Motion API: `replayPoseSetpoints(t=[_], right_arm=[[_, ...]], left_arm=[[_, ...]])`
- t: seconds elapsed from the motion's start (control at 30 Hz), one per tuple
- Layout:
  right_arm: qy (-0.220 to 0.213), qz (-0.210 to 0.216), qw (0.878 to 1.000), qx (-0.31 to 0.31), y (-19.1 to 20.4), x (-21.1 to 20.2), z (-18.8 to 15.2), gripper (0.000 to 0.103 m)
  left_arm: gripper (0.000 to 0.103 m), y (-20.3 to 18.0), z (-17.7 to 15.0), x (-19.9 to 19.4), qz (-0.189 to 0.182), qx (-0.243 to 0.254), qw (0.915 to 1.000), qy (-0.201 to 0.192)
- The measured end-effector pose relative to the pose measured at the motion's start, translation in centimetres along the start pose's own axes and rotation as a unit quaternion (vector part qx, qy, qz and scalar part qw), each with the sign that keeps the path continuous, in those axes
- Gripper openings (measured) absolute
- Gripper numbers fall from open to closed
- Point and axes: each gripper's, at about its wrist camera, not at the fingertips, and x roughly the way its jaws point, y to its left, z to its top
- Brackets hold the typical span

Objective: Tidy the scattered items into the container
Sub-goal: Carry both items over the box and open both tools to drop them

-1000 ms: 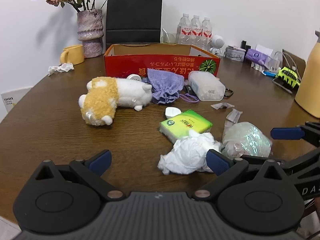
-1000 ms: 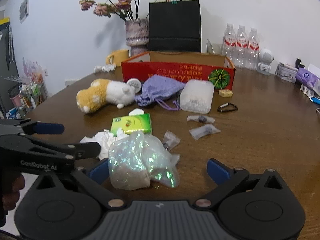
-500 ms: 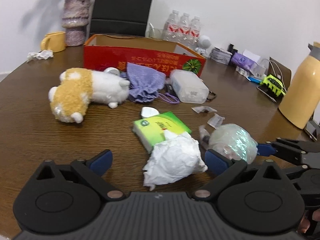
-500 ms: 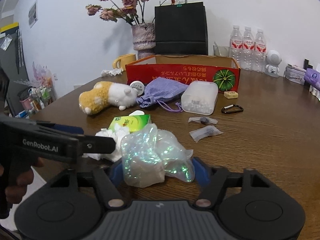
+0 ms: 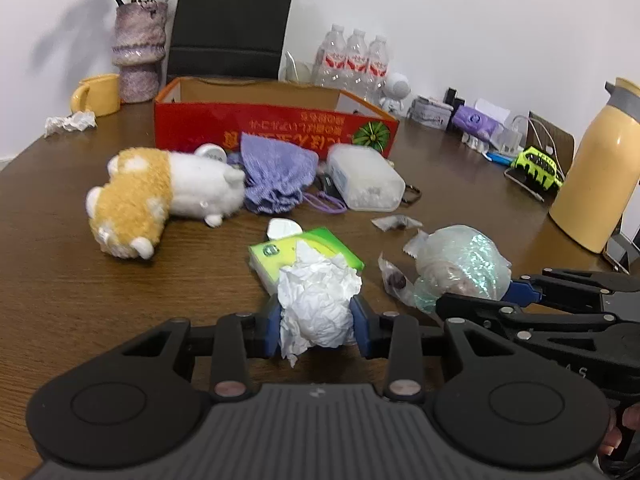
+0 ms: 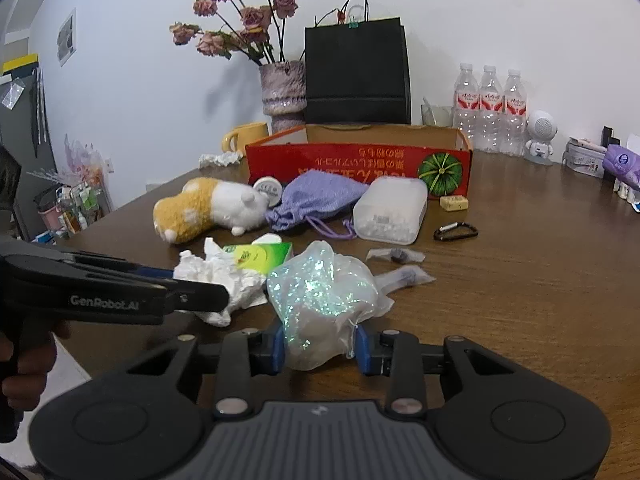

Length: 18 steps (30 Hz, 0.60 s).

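My left gripper [image 5: 316,326] is shut on a crumpled white tissue [image 5: 318,300] near the table's front edge. My right gripper [image 6: 320,346] is shut on a shiny clear plastic bag [image 6: 322,300], which also shows in the left wrist view [image 5: 464,266]. The red cardboard box [image 5: 276,126] stands open at the back, also in the right wrist view [image 6: 360,160]. In front of it lie a plush toy [image 5: 160,200], a purple pouch [image 5: 276,172], a clear plastic case [image 5: 364,182] and a green tissue pack [image 5: 280,250].
Small wrappers [image 6: 396,256] and a carabiner [image 6: 456,231] lie on the brown table [image 6: 520,280]. A vase [image 5: 138,52], yellow mug [image 5: 96,94], black bag [image 5: 230,24] and water bottles [image 5: 352,60] stand behind the box. A yellow flask [image 5: 600,172] stands at the right.
Both grippers have closed: the left on the crumpled tissue, the right on the shiny plastic bag. Both were open one second ago.
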Motion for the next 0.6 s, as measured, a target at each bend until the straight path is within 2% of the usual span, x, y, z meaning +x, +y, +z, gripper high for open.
replayPoseSetpoints(t=[0.27, 0.43, 0.6], right_arm=[[-0.03, -0.01, 0.999, 0.008, -1.2, 0.2, 3.2, 0.032], [-0.051, -0.023, 0.998, 0.009, -2.4, 1.4, 6.7, 0.032], [-0.061, -0.041, 0.997, 0.001, -3.5, 4.5, 11.6, 0.032]], left_arm=[[0.037, 1.0, 2.9, -0.5, -0.011, -0.013, 0.9996, -0.021], [0.037, 2.0, 7.0, 0.2, -0.014, -0.018, 0.9987, -0.046], [0.038, 3.0, 12.1, 1.9, 0.011, -0.01, 0.9973, -0.072]])
